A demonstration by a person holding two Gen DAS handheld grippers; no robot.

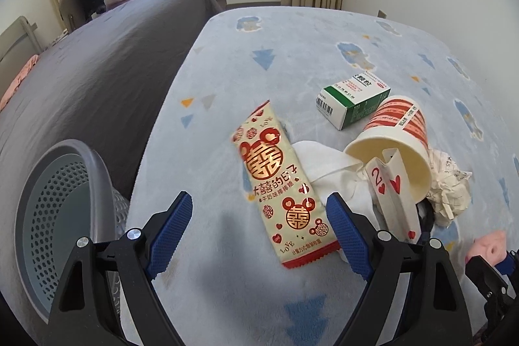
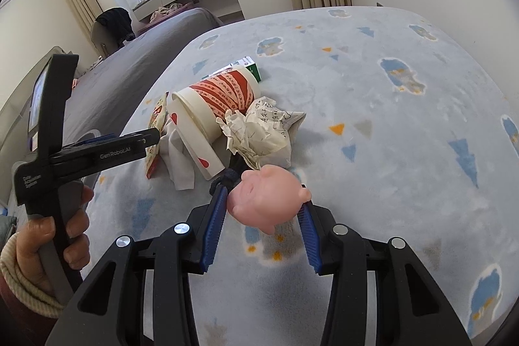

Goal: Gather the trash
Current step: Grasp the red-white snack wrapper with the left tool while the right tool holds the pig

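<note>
Trash lies on a pale blue blanket point(image 1: 292, 54): a cream and red snack wrapper point(image 1: 279, 180), a tipped red-striped paper cup point(image 1: 392, 145), a folded playing card point(image 1: 389, 190), a white cloth point(image 1: 324, 161), crumpled paper point(image 1: 451, 184) and a green and white box point(image 1: 353, 99). My left gripper point(image 1: 259, 216) is open, its pads either side of the wrapper's near end. My right gripper point(image 2: 262, 209) is shut on a pink toy pig point(image 2: 266, 196), just in front of the crumpled paper point(image 2: 262, 128) and the cup point(image 2: 217, 99).
A grey perforated bin point(image 1: 58, 209) stands at the left, beside the blanket's edge. A grey bed point(image 1: 97, 70) lies beyond it. The left gripper's body point(image 2: 97, 151) and the hand holding it show in the right wrist view. A dark item point(image 2: 227, 177) lies under the pig.
</note>
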